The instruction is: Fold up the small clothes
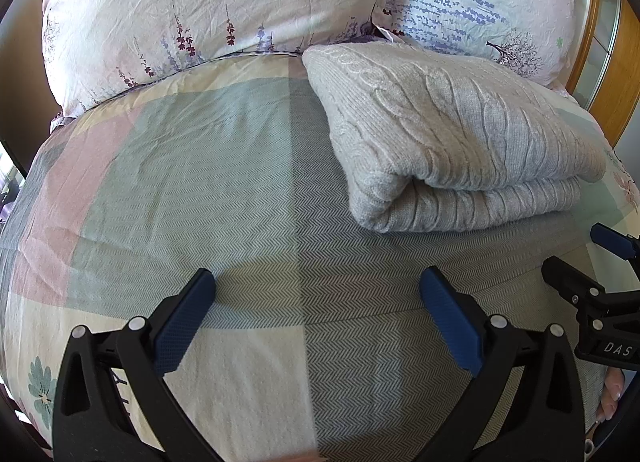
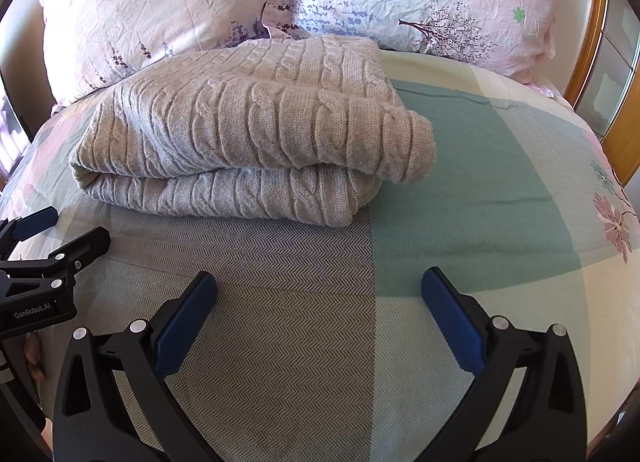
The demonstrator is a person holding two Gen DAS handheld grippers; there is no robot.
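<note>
Holding our left gripper (image 1: 318,294) spread wide, gripping nothing, over bed (image 1: 180,182); folded sweater (image 1: 452,142) ahead right, near pillows (image 1: 200,10). Right view: our right gripper (image 2: 319,294) likewise spread, unloaded; sweater (image 2: 248,130) ahead left, toward bed's head edge.

Folded cable-knit sweater (image 2: 248,134) on checked bedspread (image 2: 480,190), beyond right gripper's (image 2: 318,290) spread jaws.

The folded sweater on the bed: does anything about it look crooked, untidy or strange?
Only a small thing. The sweater is folded, but its top layer overhangs the lower one at the right front corner, so the edges do not line up. Both tongs, left and right, are open and apart from it.
</note>
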